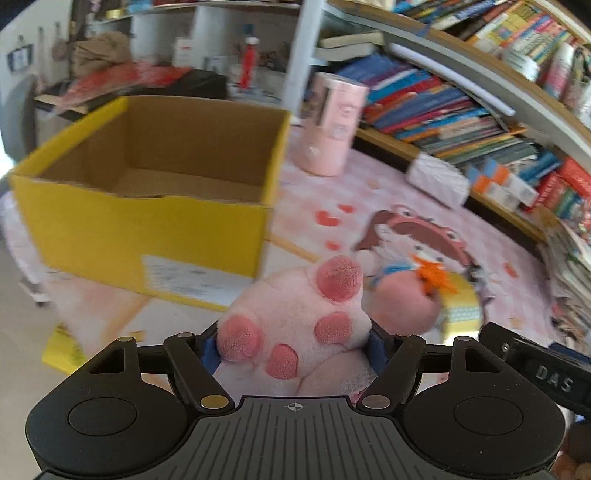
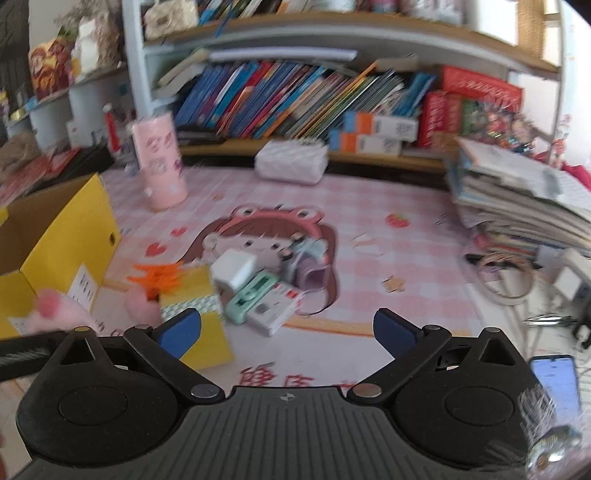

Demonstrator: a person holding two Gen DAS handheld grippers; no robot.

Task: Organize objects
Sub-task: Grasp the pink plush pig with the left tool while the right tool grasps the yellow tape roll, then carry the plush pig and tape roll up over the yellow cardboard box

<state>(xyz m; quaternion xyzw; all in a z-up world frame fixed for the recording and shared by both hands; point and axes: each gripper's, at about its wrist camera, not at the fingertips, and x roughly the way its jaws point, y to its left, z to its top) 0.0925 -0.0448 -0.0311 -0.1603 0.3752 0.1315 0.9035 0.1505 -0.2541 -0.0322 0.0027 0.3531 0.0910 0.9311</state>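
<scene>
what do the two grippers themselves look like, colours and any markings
Both match: the left gripper and right gripper have black linkage arms with silver pivot pins, blue finger pads, round black discs either side, and a grey ribbed body bearing a small crosshair mark.

1. A pink checked table mat covers the surface; a cartoon girl in a frog hat is printed at its centre.
2. A bookshelf runs along the back, with a row of leaning books on its lower level.
3. A white tissue pack lies on the mat just in front of the books.
4. A red bottle stands upright on a far shelf.
5. A stack of papers and magazines sits at the right edge of the mat.
6. Coiled cables lie near that stack.
7. A phone with a lit screen lies at the lower right.
</scene>
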